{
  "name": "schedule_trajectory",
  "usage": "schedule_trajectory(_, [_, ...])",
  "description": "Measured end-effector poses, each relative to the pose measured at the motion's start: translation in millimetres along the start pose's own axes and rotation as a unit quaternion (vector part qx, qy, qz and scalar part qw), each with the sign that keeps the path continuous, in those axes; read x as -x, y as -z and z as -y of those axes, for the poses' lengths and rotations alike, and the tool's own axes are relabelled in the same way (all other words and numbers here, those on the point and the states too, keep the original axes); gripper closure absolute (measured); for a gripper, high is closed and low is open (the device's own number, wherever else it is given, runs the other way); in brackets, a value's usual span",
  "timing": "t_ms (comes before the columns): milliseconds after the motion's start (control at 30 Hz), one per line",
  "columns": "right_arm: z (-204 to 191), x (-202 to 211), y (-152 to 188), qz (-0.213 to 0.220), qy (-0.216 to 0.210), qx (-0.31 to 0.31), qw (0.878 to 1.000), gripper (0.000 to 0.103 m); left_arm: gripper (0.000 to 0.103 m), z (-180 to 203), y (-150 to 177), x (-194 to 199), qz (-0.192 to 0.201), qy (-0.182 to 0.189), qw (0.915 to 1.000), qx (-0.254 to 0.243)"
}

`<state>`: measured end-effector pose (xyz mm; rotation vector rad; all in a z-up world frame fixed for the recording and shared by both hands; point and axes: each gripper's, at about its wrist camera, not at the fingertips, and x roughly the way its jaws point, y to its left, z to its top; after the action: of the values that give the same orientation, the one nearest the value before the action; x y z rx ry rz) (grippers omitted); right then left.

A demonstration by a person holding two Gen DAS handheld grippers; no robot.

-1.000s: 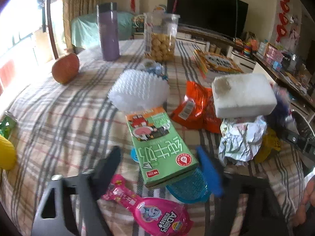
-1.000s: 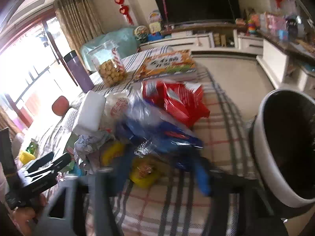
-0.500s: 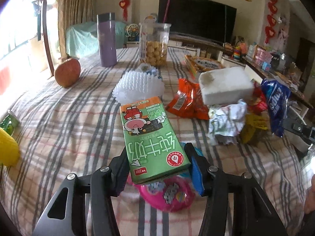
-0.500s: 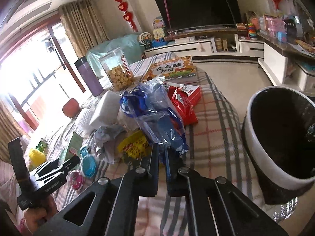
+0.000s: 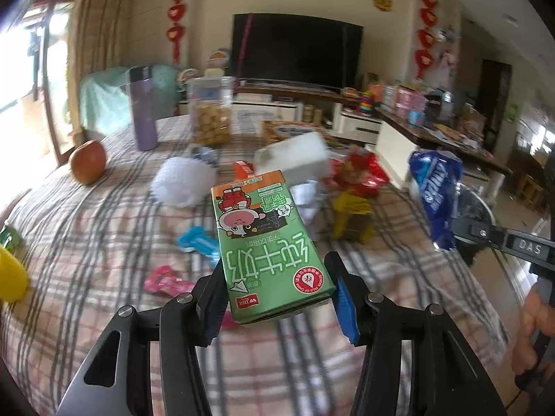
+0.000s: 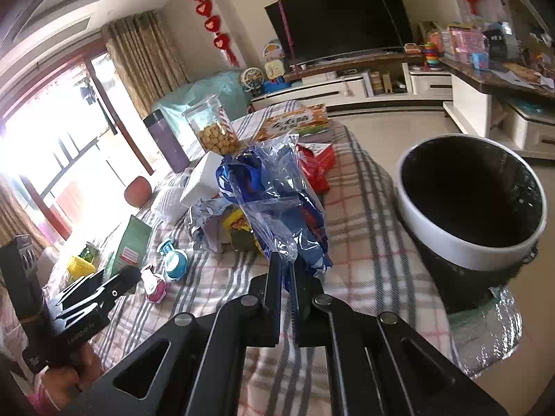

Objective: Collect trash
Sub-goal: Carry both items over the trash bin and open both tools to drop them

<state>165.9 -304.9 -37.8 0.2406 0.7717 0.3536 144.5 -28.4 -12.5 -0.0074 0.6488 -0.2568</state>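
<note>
The left claw [image 5: 277, 287] grips a green carton [image 5: 267, 242] by its sides, lifted clear of the checked desk [image 5: 86, 242]. The right claw [image 6: 285, 287] is clamped on a blue wrapper [image 6: 277, 204], held above the desk beside the bin [image 6: 468, 208]. Foil [image 6: 204, 222], a red packet [image 6: 314, 166] and a foam block [image 5: 295, 163] lie on the desk.

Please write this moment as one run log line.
left gripper: holds green milk carton, lifted | right gripper: shut on blue plastic bag | bin: beside table, nothing dropped yet
</note>
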Motion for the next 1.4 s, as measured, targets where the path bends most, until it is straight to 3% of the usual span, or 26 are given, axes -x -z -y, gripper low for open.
schedule_trajectory(433, [36.3, 33.5, 5.8, 0.016, 0.025, -0.027, 0.999, 0.099, 0.052, 43.3, -7.7, -15.6, -0.01, 0.055, 0.9965, -0.063])
schedule_trajectory(1000, [103.9, 62.2, -7.1, 0.026, 0.067, -0.073, 0.995, 0.1, 0.052, 101.7, -47.4, -92.6, -0.03, 0.118, 0.9841, -0.129])
schedule_trajectory(1400, [138.8, 63.8, -33.4, 0.024, 0.079, -0.091, 0.992, 0.099, 0.052, 130.5, -85.4, -140.7, -0.02, 0.142, 0.9767, -0.16])
